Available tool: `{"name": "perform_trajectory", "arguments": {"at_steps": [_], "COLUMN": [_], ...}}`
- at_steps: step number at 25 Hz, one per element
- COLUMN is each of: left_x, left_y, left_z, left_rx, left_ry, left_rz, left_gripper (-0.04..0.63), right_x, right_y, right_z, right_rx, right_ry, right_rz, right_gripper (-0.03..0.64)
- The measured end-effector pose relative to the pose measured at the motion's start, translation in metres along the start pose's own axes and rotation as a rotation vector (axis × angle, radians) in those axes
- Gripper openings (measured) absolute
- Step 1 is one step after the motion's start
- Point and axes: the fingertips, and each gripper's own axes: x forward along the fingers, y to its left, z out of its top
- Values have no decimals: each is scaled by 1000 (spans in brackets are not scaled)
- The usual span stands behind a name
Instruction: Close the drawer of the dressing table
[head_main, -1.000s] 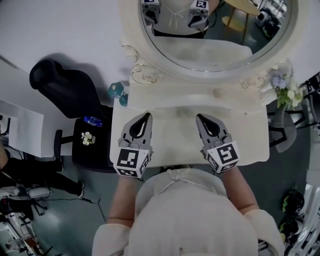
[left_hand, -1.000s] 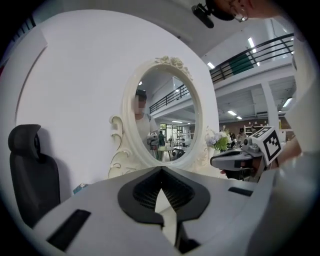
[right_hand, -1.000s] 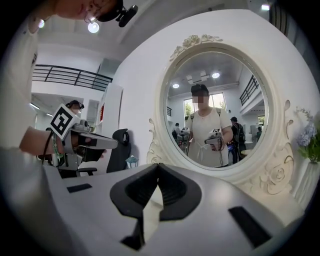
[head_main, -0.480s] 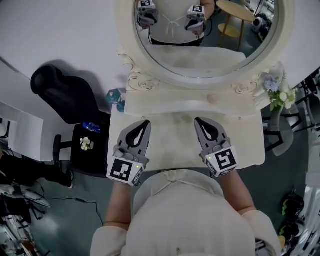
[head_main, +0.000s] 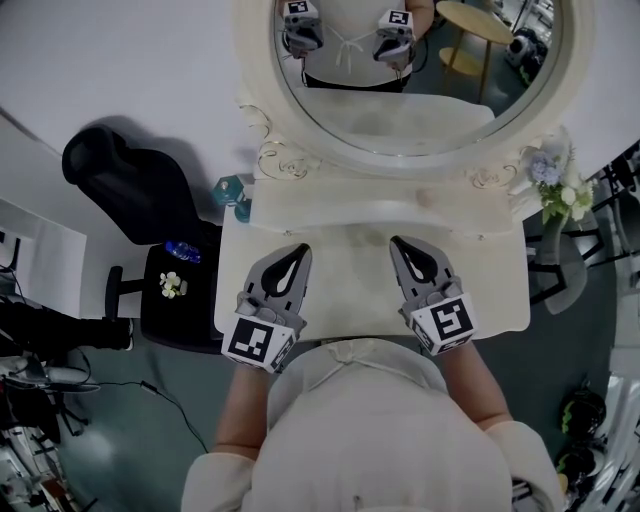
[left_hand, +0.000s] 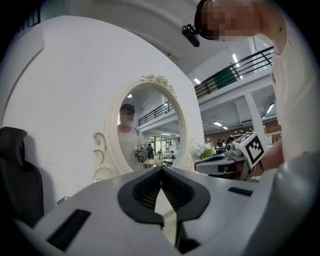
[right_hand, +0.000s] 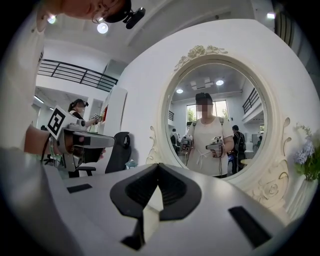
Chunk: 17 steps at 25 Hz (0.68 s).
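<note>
Seen from above, the person's left forearm (head_main: 238, 405) and right forearm (head_main: 480, 385) reach up from the bottom of the frame, each hand holding a pair of tongs. The left tongs (head_main: 301, 247) sit left of centre and the right tongs (head_main: 393, 241) right of centre. Both are held level, point toward the top of the frame, and lean slightly toward each other. Each pair's jaws are pressed together with nothing between them.

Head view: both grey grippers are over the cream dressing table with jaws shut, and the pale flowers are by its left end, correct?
No. The pale flowers are by the right end of the cream dressing table, as the head view shows. The left gripper and right gripper are over it, jaws shut.
</note>
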Motion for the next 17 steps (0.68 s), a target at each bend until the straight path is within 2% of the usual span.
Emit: {"name": "perform_trajectory", "arguments": {"at_steps": [17], "left_x": [3], "left_y": [11], "left_z": [-6], "left_rx": [-13], "left_ry": [11], "left_rz": [26], "left_gripper": [18], "right_x": [7], "right_y": [-4], "right_z": [1], "right_rx": [-7], "right_ry": [1], "right_rz": [-5], "right_gripper": [3]}}
